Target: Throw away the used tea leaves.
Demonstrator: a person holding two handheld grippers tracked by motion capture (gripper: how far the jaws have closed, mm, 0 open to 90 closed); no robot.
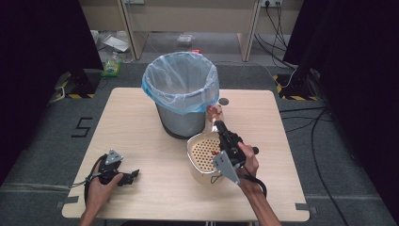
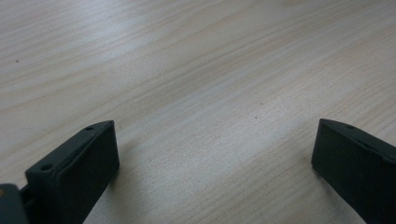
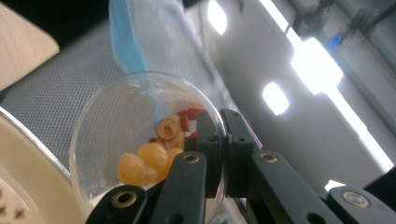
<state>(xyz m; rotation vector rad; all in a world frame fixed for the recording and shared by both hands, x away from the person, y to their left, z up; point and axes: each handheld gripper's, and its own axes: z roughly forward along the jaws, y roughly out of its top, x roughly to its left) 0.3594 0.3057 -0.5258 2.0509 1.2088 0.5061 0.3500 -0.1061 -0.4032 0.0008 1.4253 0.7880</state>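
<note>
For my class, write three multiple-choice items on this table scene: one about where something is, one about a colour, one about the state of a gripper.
1. Where does the bin stand?
A. on the floor
B. on the table, behind the strainer bowl
C. at the table's near left corner

2. What colour is the rim of the bin's liner?
A. blue
B. red
C. black

3. How is the left gripper?
A. shut on a cup
B. shut on nothing
C. open over bare wood

Answers: 1 B, the high view shows it mid-table beyond the bowl. 2 A, the folded plastic edge is blue. 3 C, its own view shows the jaws wide apart with only tabletop between.
</note>
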